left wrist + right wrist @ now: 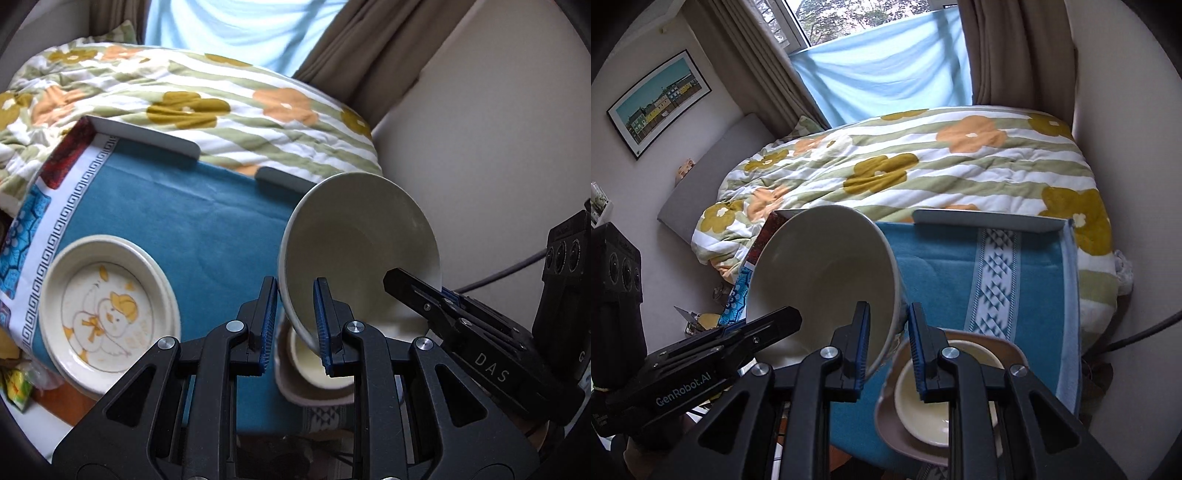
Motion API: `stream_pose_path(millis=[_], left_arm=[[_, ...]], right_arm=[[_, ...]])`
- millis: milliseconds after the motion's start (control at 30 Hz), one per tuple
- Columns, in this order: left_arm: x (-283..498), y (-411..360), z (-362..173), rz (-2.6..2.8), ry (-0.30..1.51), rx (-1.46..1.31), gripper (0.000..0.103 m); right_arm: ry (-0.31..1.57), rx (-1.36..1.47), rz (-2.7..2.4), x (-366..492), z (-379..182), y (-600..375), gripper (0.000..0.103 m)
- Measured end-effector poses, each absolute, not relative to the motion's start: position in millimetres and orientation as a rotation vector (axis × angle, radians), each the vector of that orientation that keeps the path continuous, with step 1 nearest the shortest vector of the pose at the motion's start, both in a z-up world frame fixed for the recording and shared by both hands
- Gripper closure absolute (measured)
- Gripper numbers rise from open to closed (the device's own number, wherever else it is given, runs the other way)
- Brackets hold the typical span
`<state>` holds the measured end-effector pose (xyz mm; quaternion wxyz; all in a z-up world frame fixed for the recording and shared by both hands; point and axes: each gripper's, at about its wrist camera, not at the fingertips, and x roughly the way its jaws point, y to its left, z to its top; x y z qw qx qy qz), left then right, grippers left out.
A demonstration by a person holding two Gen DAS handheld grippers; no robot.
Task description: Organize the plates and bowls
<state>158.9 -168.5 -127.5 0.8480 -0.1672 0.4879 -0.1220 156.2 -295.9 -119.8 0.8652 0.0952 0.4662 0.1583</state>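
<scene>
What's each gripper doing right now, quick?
Left gripper: shut on the rim of the large white bowl.
Right gripper: shut on the same bowl's opposite rim.

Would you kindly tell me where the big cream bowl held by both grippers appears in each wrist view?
Left wrist view: big cream bowl, right of centre, tilted, above the left gripper.
Right wrist view: the bowl, left of centre, above the right gripper.
Shared landmark: the floral quilt behind the table.

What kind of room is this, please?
Most likely a bedroom at home: a bed with a flowered quilt lies beyond the small table, curtains hang at a window, and a framed picture is on the wall.
</scene>
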Motion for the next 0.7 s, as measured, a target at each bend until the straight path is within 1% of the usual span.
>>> stream_pose_path(millis=[300, 533, 700], left_arm=[[151, -230, -168, -0.327, 1.173, -0.252, 0.085], [153, -248, -206, -0.323, 1.269, -0.147, 0.085], [160, -252, -221, -0.309, 1.276, -0.070, 0.085]], right_arm=[[1.060, 0.253, 0.225, 128, -158, -352, 0.084], [1.143, 0.292, 0.194, 125, -200, -362, 0.084], [1.175, 0.287, 0.187, 127, -215, -360, 0.084]])
